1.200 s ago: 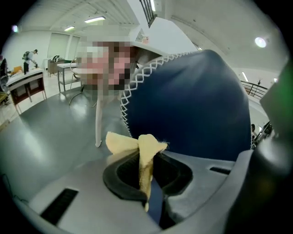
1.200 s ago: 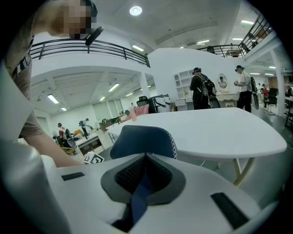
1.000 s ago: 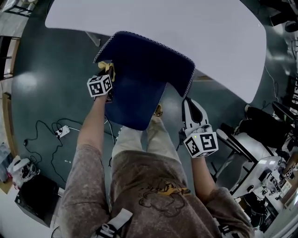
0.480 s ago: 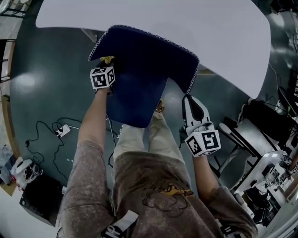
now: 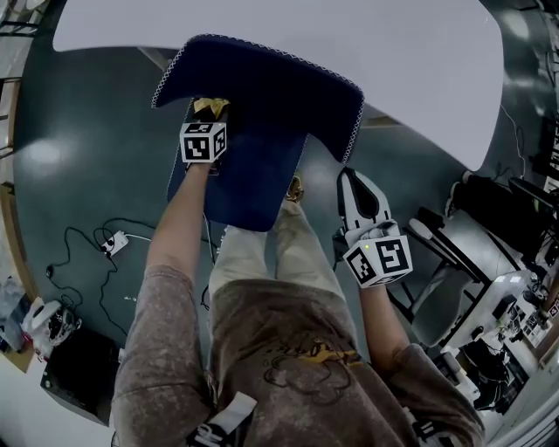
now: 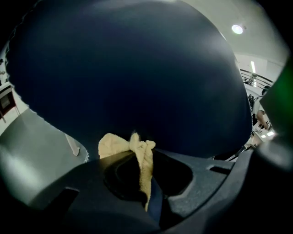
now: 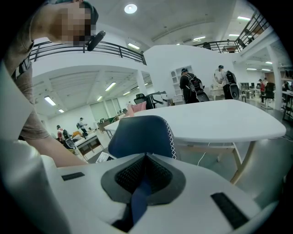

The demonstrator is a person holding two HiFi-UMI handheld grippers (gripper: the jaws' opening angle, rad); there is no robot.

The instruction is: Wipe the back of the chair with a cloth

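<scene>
Chair (image 5: 262,96): one, navy. Cloth (image 5: 210,106): one, yellow. Table (image 5: 410,61): one, white. Grippers: two, left gripper (image 5: 208,115) and right gripper (image 5: 351,179). Marker cubes (image 5: 203,141): two, one per gripper. Person (image 5: 288,349) holding grippers: one. Power strip (image 5: 114,245) on floor: one. Right gripper view: two backpack wearers (image 7: 190,87) standing beyond table; further figures (image 7: 82,124) far off, too small to count. Round ceiling lamp (image 7: 130,8): one.
</scene>
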